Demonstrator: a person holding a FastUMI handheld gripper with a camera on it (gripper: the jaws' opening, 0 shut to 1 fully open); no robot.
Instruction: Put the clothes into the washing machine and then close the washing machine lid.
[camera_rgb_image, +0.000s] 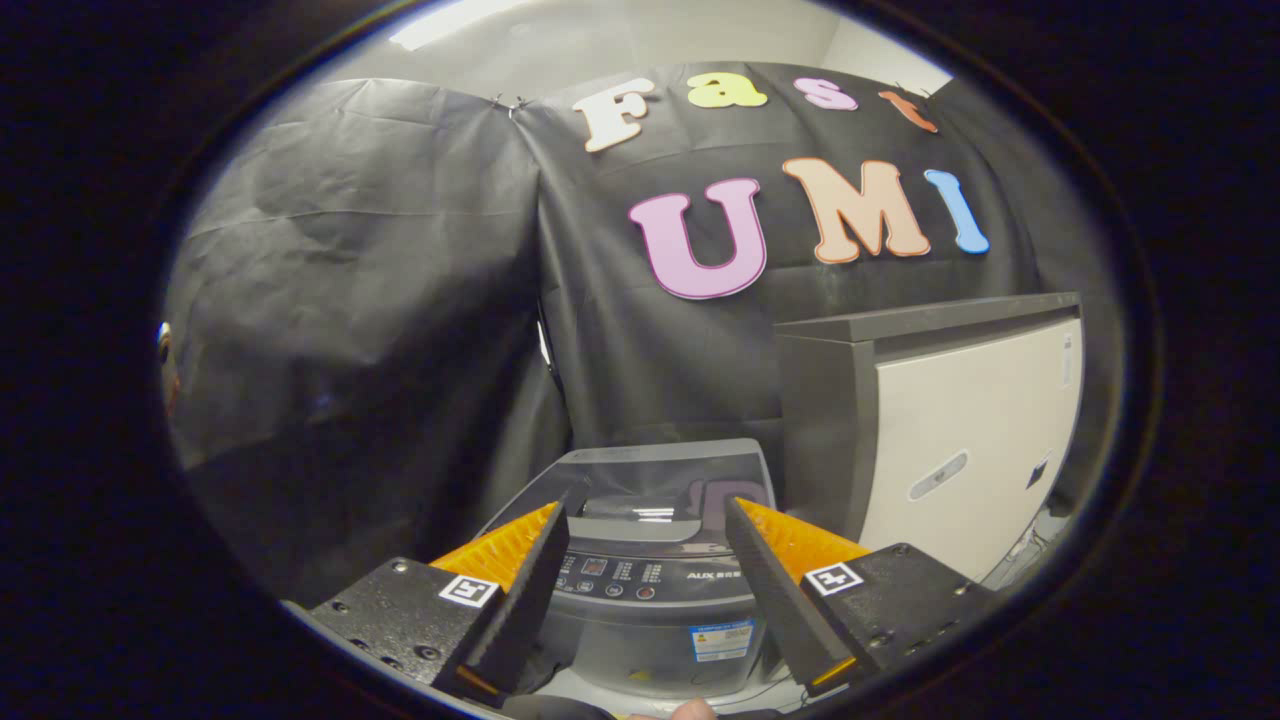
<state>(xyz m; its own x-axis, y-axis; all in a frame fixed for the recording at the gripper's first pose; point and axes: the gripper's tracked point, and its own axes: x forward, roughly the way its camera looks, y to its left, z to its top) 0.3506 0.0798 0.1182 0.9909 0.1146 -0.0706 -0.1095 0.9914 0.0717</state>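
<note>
A grey top-loading washing machine (650, 590) stands below and just ahead of my fingers, its control panel facing me. Its glass lid (660, 480) lies flat and closed over the tub. My gripper (648, 512) hovers above the machine's front, open, with nothing between the orange-and-black fingers (520, 580). The panel and the lid's front edge are in the gap between the fingers. I see no clothes.
A tall grey and white cabinet (950, 440) stands right beside the washing machine on its right. Black cloth walls close the booth behind and to the left. A fingertip (690, 710) of a person's hand shows below the fingers.
</note>
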